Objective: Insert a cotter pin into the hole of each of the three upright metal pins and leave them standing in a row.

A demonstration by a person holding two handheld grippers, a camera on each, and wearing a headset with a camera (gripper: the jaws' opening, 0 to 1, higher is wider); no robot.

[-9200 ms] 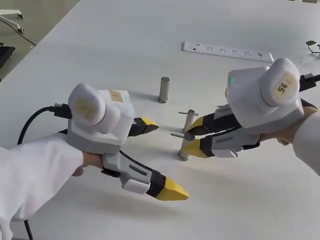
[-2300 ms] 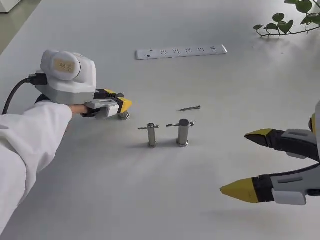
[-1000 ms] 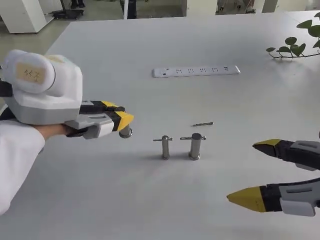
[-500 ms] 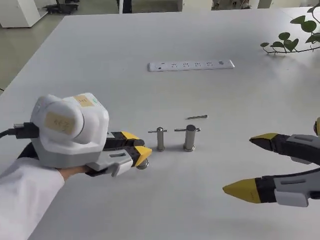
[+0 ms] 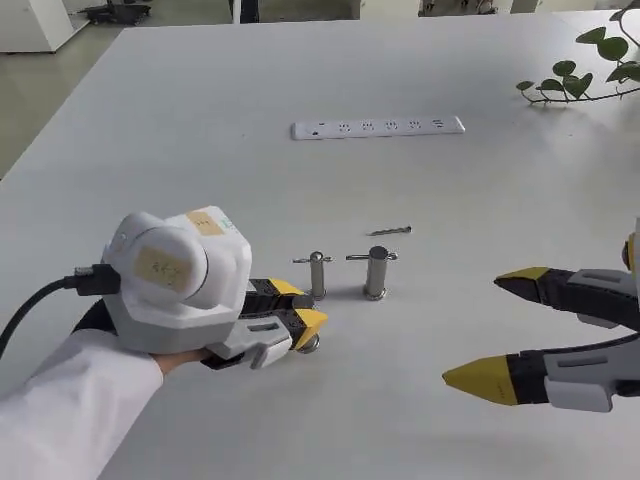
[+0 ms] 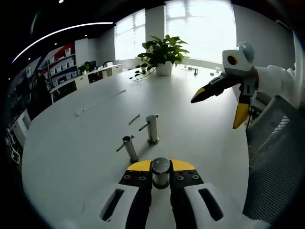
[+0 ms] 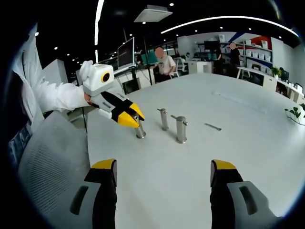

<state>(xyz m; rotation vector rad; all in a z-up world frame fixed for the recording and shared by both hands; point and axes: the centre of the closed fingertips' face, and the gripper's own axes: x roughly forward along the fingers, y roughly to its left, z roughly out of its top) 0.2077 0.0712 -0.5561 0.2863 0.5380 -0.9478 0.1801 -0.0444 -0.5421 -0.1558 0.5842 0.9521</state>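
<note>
Shiny round metal pin (image 6: 160, 171) — pinched tight in the left claw (image 5: 306, 322) — now sits closer to the two standing pins (image 5: 376, 273). Right claw (image 5: 495, 327) gapes wide, empty.

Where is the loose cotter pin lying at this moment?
In the head view, the loose cotter pin lies flat on the table, just beyond the wider upright pin, toward the power strip.

Bright, even daylight, soft short shadows on the white table (image 5: 200, 120), window (image 6: 200, 24) glare, fisheye-bent edges.
</note>
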